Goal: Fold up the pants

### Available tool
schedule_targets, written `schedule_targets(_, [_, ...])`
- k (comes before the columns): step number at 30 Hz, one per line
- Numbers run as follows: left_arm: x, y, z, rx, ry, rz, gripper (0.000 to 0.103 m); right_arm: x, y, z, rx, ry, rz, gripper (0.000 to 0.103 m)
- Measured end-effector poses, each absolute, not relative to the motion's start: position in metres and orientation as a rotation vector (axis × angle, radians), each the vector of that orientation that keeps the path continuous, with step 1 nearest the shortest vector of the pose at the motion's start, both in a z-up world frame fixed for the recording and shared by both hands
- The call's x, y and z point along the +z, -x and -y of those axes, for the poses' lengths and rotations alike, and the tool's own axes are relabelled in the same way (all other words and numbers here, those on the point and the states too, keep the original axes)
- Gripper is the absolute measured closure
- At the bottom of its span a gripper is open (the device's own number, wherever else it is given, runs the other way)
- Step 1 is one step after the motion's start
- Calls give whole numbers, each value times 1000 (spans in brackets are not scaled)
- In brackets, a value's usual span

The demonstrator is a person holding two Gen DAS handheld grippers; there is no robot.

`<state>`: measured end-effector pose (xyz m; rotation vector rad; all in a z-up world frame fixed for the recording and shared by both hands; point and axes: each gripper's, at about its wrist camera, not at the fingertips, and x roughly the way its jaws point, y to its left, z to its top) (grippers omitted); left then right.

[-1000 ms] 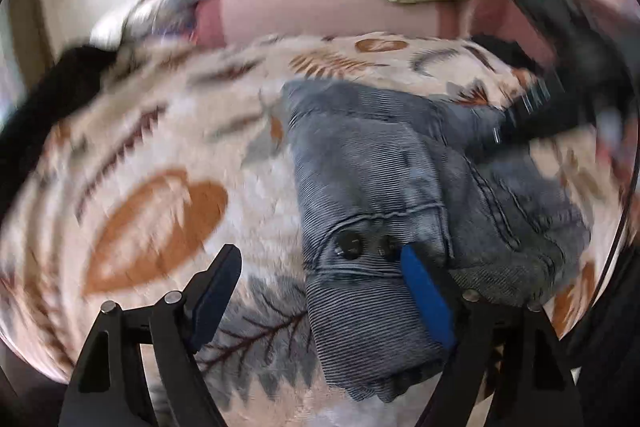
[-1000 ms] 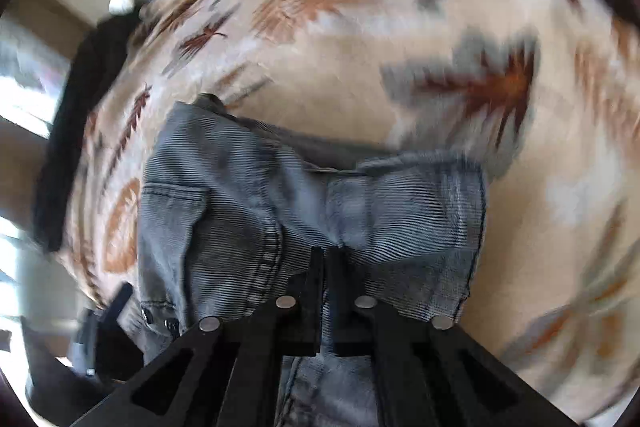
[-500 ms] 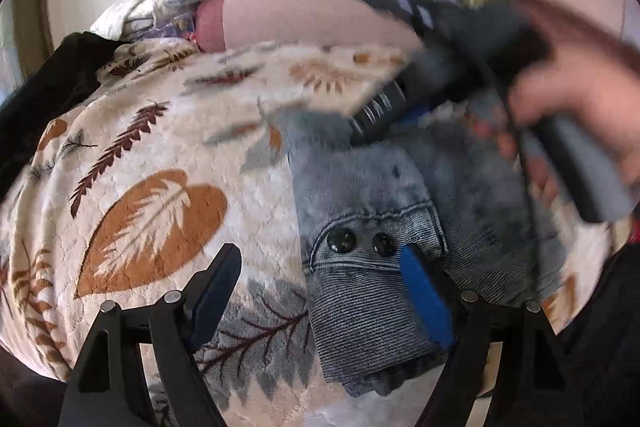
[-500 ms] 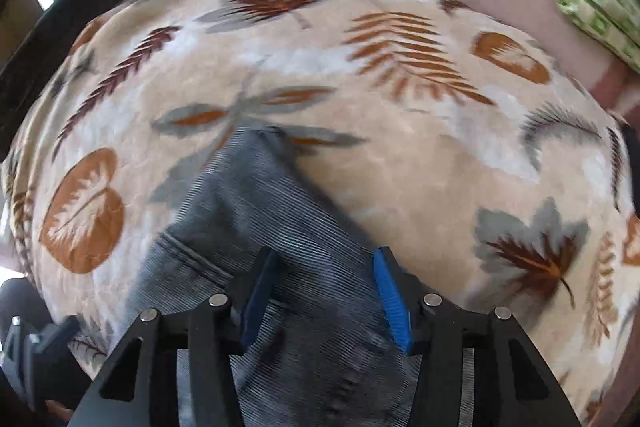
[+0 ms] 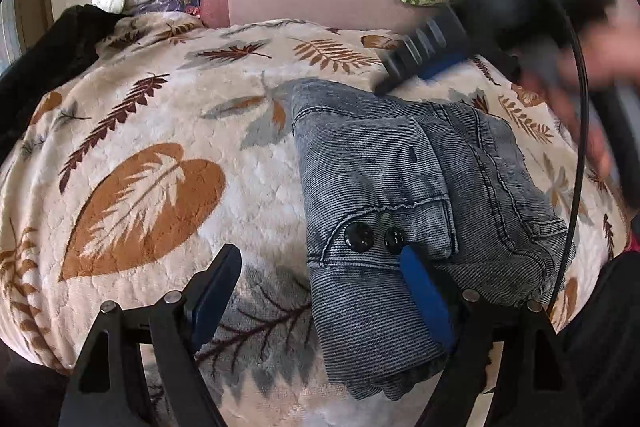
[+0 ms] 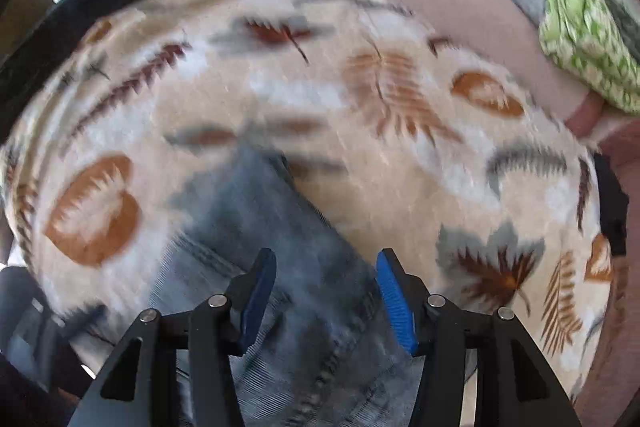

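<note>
Folded grey pants (image 5: 404, 187) centre-right on leaf blanket (image 5: 168, 163). Left gripper (image 5: 320, 287) and right gripper (image 6: 324, 291): fingers spread, holding nothing. Probably best to press folds flat w/o snagging.

The right gripper (image 6: 326, 291) has its jaws spread wide, with nothing between the blue pads (image 6: 394, 301). Blurred grey denim pants (image 6: 256, 227) lie beneath and ahead of the fingers, on a leaf-patterned blanket (image 6: 400, 107) stretching beyond them.
</note>
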<state>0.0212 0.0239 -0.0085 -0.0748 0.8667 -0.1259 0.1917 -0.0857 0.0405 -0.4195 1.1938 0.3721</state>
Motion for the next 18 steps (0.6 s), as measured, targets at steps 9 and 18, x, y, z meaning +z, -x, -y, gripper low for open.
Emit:
schedule_targets(9, [-9, -17, -25, -118, 93, -835, 20, 58, -168, 119, 387, 264, -1095, 40])
schedule_targets(18, [-3, -9, -28, -125, 123, -793, 21, 35, -147, 149, 347, 156, -1132, 16])
